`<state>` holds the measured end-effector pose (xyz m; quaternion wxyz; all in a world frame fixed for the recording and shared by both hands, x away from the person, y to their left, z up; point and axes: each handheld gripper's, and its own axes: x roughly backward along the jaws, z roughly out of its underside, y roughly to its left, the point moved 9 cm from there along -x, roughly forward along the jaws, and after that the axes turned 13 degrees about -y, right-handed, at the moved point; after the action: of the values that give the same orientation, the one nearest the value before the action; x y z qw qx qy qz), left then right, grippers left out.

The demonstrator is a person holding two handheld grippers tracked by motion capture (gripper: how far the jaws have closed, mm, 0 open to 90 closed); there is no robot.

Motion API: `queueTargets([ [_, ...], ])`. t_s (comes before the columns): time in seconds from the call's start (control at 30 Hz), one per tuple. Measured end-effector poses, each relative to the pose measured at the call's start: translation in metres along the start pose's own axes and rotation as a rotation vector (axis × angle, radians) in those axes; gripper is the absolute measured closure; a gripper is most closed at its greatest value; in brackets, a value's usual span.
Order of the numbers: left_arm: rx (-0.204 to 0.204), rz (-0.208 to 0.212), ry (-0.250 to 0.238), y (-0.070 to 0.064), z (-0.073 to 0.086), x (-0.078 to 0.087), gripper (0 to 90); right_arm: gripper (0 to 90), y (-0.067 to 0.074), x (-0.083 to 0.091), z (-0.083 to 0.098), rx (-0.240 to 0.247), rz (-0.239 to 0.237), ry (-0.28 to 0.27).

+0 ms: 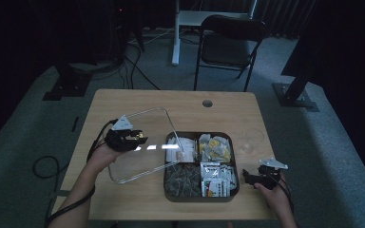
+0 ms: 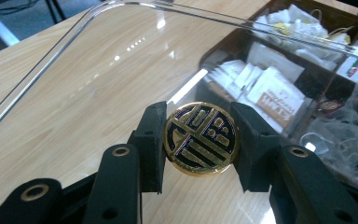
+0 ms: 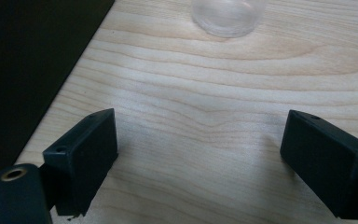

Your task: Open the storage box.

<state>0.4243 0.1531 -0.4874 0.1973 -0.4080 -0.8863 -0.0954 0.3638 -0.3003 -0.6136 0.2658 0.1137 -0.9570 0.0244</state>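
Left tool [image 2: 200,140] is clamped on the round gold-and-black knob [image 2: 200,139] of a clear lid [image 1: 142,142], one black jaw pressing each side of the knob. In the high view that tool [image 1: 135,138] sits over the left half of the wooden desk [image 1: 123,102], and the lid it holds is tilted, its right edge reaching over the left rim of a dark compartment box [image 1: 201,166] while the rest of the lid lies above bare desk to the box's left. Seen along the left tool's jaws, the lid's clear rim curves across the top of the view and paper packets [image 2: 265,86] show through it in the box beyond. The box stands uncovered near the desk's front edge, with four sections holding white, yellow and dark wrapped packets. Right tool [image 1: 251,177] rests at the front right corner of the desk, just beside the box, its jaws standing wide apart [image 3: 200,154] with only bare wood between them. A clear glass [image 3: 227,16] stands farther up the desk ahead of it, apart from the box.
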Motion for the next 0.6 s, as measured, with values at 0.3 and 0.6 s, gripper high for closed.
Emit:
queueTargets([
  [0.3,0.041,-0.066,-0.005,0.024,0.015,0.020,59.0,10.3,0.000,0.000,0.000,0.000,0.000,0.000],
  [0.6,0.081,-0.131,-0.011,0.045,0.036,0.035,59.0,10.3,0.000,0.000,0.000,0.000,0.000,0.000],
])
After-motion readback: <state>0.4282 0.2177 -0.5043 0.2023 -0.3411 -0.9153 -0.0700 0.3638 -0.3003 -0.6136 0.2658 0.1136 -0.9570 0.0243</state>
